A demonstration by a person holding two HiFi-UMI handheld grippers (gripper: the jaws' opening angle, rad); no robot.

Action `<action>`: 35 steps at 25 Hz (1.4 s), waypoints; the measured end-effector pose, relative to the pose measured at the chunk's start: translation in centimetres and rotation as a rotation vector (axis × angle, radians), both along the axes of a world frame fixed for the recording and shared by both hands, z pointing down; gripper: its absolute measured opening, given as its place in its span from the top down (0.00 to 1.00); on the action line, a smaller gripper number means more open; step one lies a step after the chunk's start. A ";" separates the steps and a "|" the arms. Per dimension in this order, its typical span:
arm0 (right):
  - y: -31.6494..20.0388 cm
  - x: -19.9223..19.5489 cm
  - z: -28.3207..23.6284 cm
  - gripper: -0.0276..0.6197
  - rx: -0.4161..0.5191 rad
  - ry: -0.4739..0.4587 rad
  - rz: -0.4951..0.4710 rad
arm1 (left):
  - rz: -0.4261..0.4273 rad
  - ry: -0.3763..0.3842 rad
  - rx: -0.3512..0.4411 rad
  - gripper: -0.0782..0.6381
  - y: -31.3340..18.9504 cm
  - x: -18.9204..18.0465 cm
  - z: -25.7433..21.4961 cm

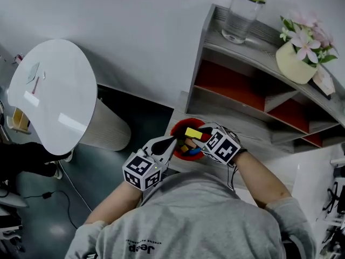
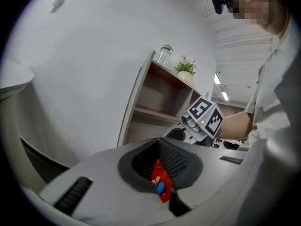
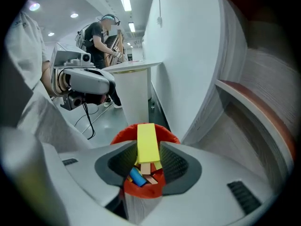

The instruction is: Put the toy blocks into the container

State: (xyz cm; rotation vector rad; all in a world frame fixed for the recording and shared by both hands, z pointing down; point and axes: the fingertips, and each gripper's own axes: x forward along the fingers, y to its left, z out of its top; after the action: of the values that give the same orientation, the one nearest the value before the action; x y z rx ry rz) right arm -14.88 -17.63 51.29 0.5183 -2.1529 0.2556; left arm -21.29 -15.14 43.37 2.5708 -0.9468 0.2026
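Observation:
A red container (image 1: pixel 180 127) holding several toy blocks sits low in front of the shelf unit. My left gripper (image 1: pixel 179 143) is shut on its left rim. In the left gripper view a strip of the red wall (image 2: pixel 165 197) shows between the pads, with a blue block (image 2: pixel 160 188) beside it. My right gripper (image 1: pixel 202 133) is over the container's right side, shut on a long yellow block (image 1: pixel 194 134). In the right gripper view the yellow block (image 3: pixel 146 142) lies along the jaws above the red container (image 3: pixel 123 135). A blue block (image 3: pixel 137 177) and tan blocks lie inside.
A grey shelf unit (image 1: pixel 253 99) with red-backed compartments stands at the right. On its top are a clear bottle (image 1: pixel 242 9) and a vase of flowers (image 1: pixel 299 53). A round white table (image 1: pixel 54 90) is at the left. Another person (image 3: pixel 101 36) stands far off.

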 end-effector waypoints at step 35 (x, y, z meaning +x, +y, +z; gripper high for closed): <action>-6.5 15.0 21.6 0.55 -0.067 0.093 0.099 | -0.001 -0.117 -0.153 0.87 3.7 18.8 9.3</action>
State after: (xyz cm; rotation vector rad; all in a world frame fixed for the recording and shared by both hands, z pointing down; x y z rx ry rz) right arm 0.09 -24.11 72.91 0.5881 -2.0239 0.3500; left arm -2.47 -11.40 52.64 2.4402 -0.9354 0.4126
